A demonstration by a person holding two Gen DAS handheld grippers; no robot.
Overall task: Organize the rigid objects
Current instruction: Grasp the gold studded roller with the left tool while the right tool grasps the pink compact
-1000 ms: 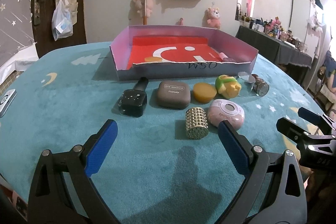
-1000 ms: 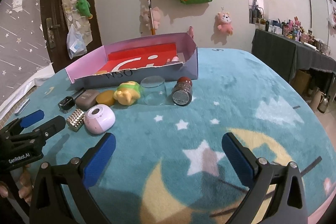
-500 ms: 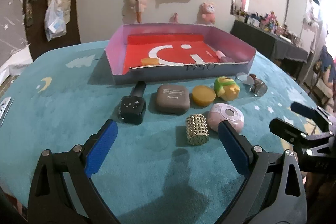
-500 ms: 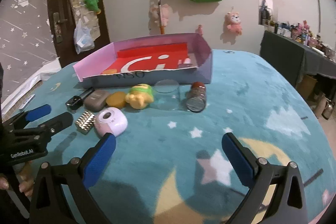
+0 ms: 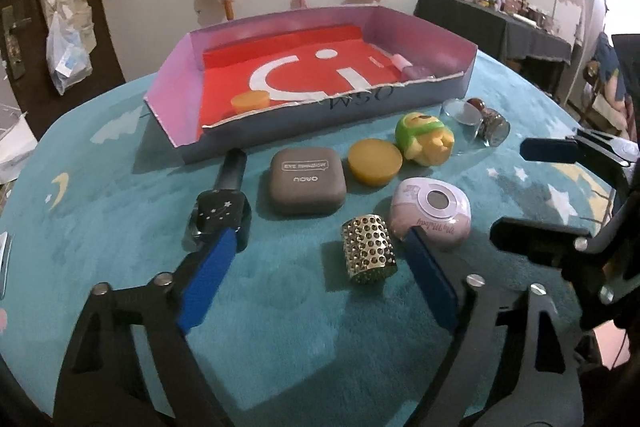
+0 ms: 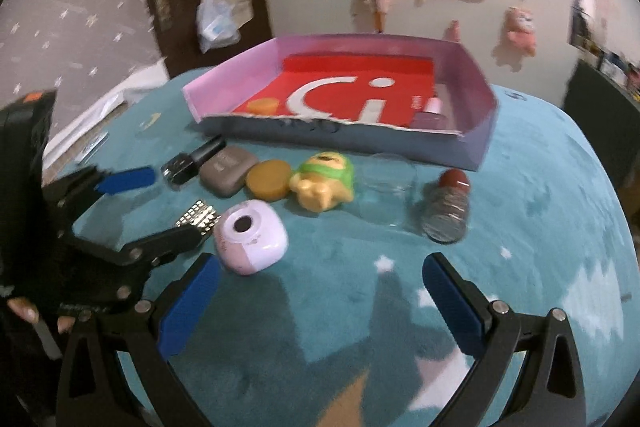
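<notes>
Both grippers nearer, glass jar (image 6: pixel 386 189) faint, rt view blurred

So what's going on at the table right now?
Both tools are open and holding nothing. The left tool points at the gold studded cylinder, the right tool hovers beside the pink compact. An orange disc and small pink items already lie in the pink box; the other objects sit on the teal cloth in front of it.
</notes>
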